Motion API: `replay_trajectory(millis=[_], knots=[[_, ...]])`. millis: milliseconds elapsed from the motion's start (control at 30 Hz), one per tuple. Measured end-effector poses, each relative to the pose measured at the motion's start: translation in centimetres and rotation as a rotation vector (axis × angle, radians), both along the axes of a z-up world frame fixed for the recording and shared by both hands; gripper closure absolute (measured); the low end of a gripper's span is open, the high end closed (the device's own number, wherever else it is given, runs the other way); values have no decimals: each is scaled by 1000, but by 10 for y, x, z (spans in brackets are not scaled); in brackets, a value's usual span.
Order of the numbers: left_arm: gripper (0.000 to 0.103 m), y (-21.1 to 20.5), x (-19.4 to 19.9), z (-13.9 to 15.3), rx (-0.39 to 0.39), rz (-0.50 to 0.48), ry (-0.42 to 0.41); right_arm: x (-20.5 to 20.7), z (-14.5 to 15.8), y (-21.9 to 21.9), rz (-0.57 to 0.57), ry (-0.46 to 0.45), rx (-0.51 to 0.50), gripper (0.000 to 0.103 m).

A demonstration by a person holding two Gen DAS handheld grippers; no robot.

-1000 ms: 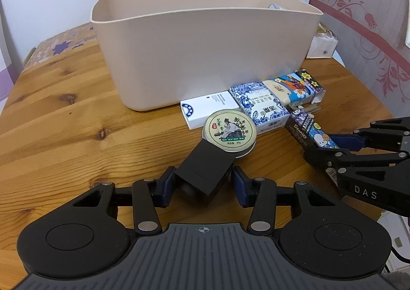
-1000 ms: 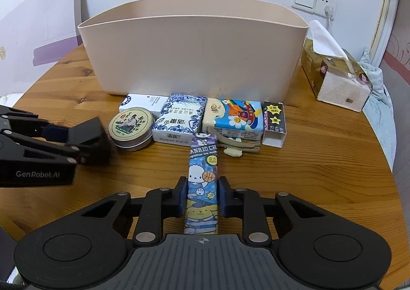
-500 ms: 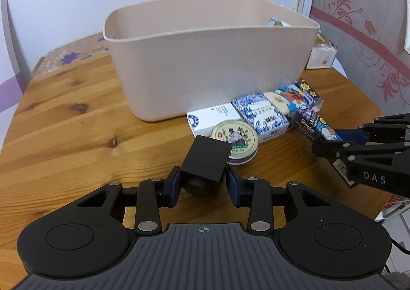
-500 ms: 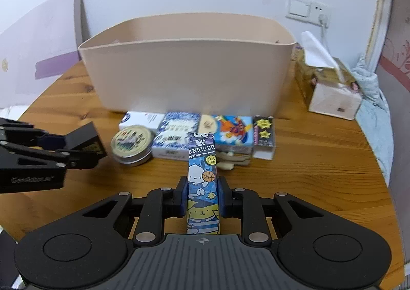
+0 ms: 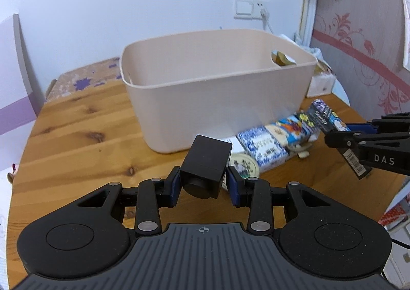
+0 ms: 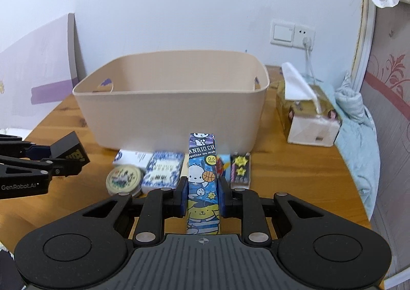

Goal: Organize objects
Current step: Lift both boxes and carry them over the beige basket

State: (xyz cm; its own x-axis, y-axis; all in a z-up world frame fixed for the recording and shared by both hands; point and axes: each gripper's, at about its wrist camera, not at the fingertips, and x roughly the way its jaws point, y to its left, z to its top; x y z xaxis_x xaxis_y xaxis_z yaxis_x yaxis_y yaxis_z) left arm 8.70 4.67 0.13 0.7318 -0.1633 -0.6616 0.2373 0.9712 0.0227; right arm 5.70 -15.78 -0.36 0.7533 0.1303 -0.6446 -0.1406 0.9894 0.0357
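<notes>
A black box [image 5: 205, 162] sits clamped between the blue pads of the left gripper [image 5: 203, 185], held above the wooden table [image 5: 77, 136] in front of the beige bin [image 5: 217, 100]. The right gripper [image 6: 202, 195] is closed on a long cartoon-printed box [image 6: 202, 174], upright between its fingers, also off the table. Below, in a row along the bin's front wall, lie a round tin [image 6: 124, 178], a white box [image 6: 133, 157], a blue patterned box [image 6: 164, 171] and a star-printed box [image 6: 240, 168]. A tissue box [image 6: 307, 116] stands to the bin's right. The bin's floor is hidden.
</notes>
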Motion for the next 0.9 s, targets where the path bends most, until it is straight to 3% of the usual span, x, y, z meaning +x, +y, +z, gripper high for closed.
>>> replay_trajectory(millis=[567, 900], knots=[[65, 1, 30, 39, -34, 41, -99, 26, 45, -14, -19, -118, 13, 81], [65, -2, 53, 52, -44, 54, -114, 52, 62, -16, -3, -169, 2, 81]])
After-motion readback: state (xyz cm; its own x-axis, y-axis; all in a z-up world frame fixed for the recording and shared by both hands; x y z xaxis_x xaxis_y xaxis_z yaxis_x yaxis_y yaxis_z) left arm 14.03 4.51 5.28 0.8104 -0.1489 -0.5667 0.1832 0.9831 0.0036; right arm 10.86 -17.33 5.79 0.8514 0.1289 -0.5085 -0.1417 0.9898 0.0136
